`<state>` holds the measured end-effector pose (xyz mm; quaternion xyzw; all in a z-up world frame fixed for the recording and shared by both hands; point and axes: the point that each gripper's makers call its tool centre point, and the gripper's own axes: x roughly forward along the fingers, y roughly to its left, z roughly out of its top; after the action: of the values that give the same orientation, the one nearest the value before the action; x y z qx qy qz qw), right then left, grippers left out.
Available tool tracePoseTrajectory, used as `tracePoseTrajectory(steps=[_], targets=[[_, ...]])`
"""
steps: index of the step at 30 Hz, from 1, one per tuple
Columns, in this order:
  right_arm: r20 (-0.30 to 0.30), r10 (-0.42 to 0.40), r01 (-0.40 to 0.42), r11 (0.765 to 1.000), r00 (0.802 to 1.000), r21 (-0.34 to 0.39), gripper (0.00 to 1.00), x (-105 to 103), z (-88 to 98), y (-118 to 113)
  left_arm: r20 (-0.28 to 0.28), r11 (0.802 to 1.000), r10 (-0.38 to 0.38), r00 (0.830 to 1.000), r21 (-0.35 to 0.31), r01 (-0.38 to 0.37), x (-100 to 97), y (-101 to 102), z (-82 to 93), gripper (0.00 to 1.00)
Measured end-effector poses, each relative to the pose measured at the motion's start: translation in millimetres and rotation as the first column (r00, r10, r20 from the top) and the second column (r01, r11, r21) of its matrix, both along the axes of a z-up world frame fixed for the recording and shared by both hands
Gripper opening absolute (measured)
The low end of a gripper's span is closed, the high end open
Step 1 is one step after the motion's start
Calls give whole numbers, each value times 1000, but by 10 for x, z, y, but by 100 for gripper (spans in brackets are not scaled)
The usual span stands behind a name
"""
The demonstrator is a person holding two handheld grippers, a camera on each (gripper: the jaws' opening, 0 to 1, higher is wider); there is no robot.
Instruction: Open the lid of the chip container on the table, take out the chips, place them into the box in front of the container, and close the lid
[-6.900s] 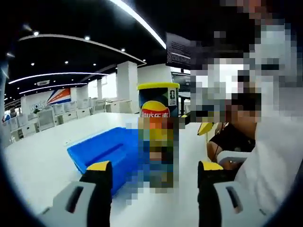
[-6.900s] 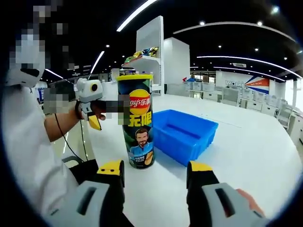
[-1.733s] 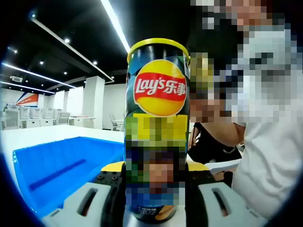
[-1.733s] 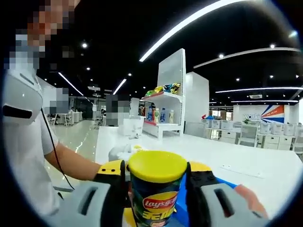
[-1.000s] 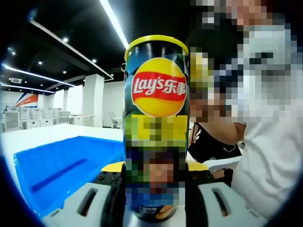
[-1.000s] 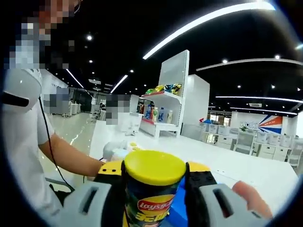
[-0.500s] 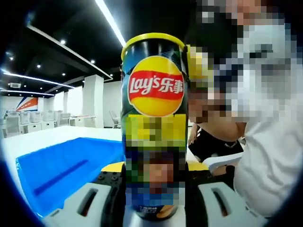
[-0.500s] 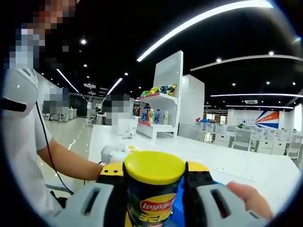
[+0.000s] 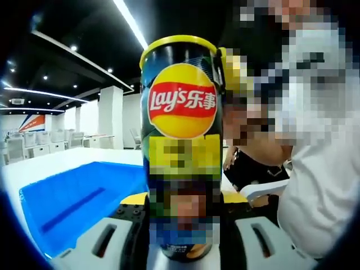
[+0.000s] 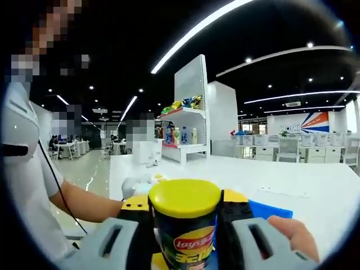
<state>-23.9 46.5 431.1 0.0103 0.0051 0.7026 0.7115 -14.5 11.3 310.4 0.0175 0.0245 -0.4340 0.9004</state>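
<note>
Chip container (image 9: 181, 146) upright beside blue box (image 9: 79, 205), left gripper (image 9: 180, 222) pinching its base, right gripper (image 10: 184, 216) clamping yellow lid (image 10: 184, 198).

Chip container (image 9: 181, 112) apparently between left gripper (image 9: 181, 222) fingers

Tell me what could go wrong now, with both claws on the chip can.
1. The right claw clamps the can's top just under the yellow lid; pulling may lift the whole chip can instead of the lid.
2. The left claw grips low, so the tall can could tip toward the blue box.
</note>
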Motion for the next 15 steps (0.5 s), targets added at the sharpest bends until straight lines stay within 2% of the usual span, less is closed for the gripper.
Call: tracePoseTrajectory(steps=[5, 10, 12, 14, 15], targets=[[-26, -12, 12, 1000, 1000, -3, 37, 7, 2, 2, -2, 1000, 0, 1000, 4, 0, 0, 2, 2, 47], [-26, -15, 15, 1000, 1000, 5, 39, -7, 7, -18, -4, 1000, 0, 1000, 10, 1, -6, -6, -1, 47], [-77, -1, 4, 999, 997, 35, 39, -8, 36, -32, 1, 1000, -3, 1000, 17, 3, -9, -14, -3, 47], [-62, -3, 6, 999, 998, 48, 39, 1, 43, -32, -3, 1000, 2, 1000, 20, -2, -11, -15, -5, 47], [-81, 3, 1, 999, 997, 54, 39, -5, 51, -37, 1, 1000, -1, 1000, 27, 1, -17, -12, -2, 47]])
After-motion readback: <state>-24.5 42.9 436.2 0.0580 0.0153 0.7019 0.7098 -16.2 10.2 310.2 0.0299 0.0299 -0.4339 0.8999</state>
